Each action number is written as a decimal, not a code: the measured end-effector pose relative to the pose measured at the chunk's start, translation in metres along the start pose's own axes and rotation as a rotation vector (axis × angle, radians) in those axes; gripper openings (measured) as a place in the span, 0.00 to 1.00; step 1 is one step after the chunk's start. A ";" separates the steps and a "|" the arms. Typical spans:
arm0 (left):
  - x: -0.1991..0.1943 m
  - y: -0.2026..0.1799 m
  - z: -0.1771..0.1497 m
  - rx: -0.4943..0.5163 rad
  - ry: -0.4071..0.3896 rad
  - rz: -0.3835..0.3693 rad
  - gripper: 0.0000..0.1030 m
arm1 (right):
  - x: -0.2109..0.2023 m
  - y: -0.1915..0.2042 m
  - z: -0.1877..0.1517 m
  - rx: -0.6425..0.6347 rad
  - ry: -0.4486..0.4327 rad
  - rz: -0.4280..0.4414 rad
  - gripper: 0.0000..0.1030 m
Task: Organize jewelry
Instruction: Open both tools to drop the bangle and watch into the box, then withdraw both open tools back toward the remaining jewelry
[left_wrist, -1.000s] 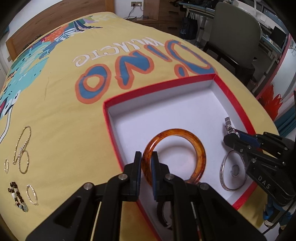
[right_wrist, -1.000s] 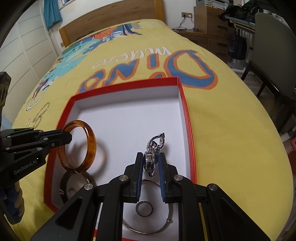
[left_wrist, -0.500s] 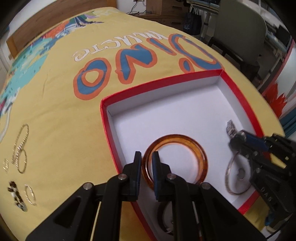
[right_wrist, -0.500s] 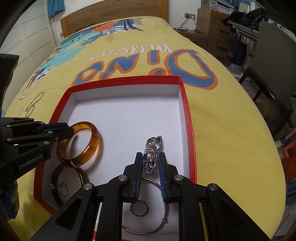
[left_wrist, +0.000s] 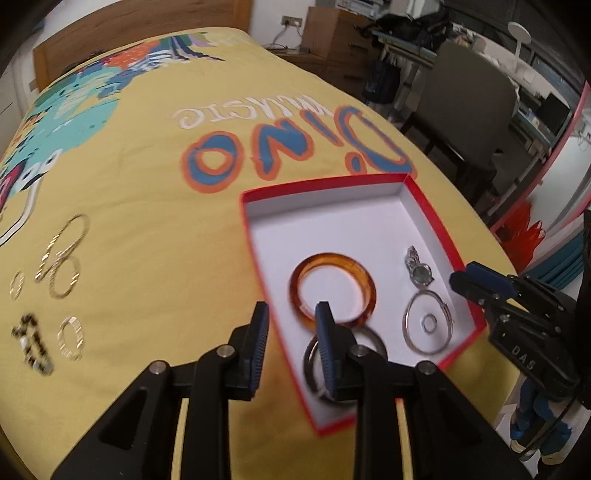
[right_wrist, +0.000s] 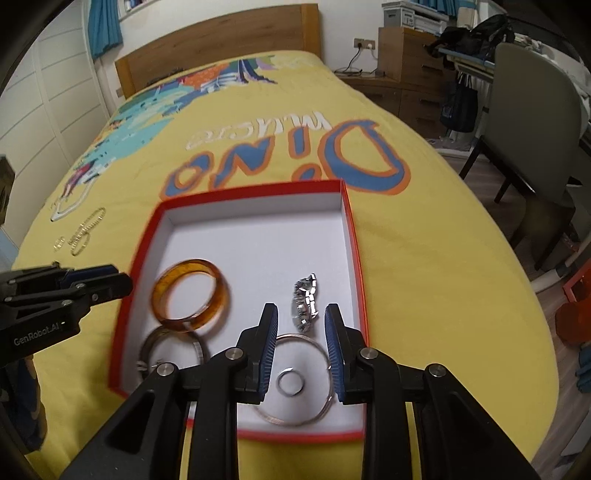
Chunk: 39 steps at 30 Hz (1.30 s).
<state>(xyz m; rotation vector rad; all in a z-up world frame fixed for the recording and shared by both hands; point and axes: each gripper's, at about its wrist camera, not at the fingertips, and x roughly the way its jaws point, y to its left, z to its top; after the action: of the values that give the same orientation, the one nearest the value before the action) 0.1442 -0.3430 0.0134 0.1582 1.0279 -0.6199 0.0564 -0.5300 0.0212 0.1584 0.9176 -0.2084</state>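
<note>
A red-rimmed white box (left_wrist: 436, 218) (right_wrist: 352, 236) lies on the yellow bedspread. Inside lie an amber bangle (left_wrist: 332, 291) (right_wrist: 190, 295), a silver watch (left_wrist: 417, 271) (right_wrist: 304, 302), a thin silver hoop (left_wrist: 428, 323) (right_wrist: 295, 373) with a small ring (right_wrist: 291, 382) inside it, and a dark bangle (right_wrist: 168, 350). My left gripper (left_wrist: 291, 328) is open and empty above the box's left rim. My right gripper (right_wrist: 301, 332) is open and empty just above the watch and hoop.
Loose gold chains and hoops (left_wrist: 62, 258) (right_wrist: 83, 232), a small ring (left_wrist: 16, 288), a silver ring (left_wrist: 70, 336) and a beaded piece (left_wrist: 31, 347) lie on the bedspread left of the box. A chair (right_wrist: 535, 122) and desk stand beyond the bed's right edge.
Both grippers have opened and pulled back. The amber bangle, released from the left, now lies flat in the box. The watch, released from the right, now lies in the box.
</note>
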 end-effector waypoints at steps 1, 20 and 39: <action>-0.008 0.004 -0.005 0.000 -0.002 0.001 0.24 | -0.006 0.003 -0.001 0.000 -0.007 0.003 0.27; -0.164 0.128 -0.124 -0.117 -0.094 0.177 0.29 | -0.114 0.121 -0.043 -0.025 -0.091 0.151 0.30; -0.189 0.228 -0.176 -0.309 -0.102 0.236 0.29 | -0.099 0.208 -0.055 -0.105 -0.079 0.307 0.32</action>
<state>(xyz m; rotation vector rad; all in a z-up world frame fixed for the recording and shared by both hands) 0.0694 -0.0080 0.0436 -0.0243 0.9762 -0.2482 0.0068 -0.3051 0.0768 0.1905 0.8120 0.1174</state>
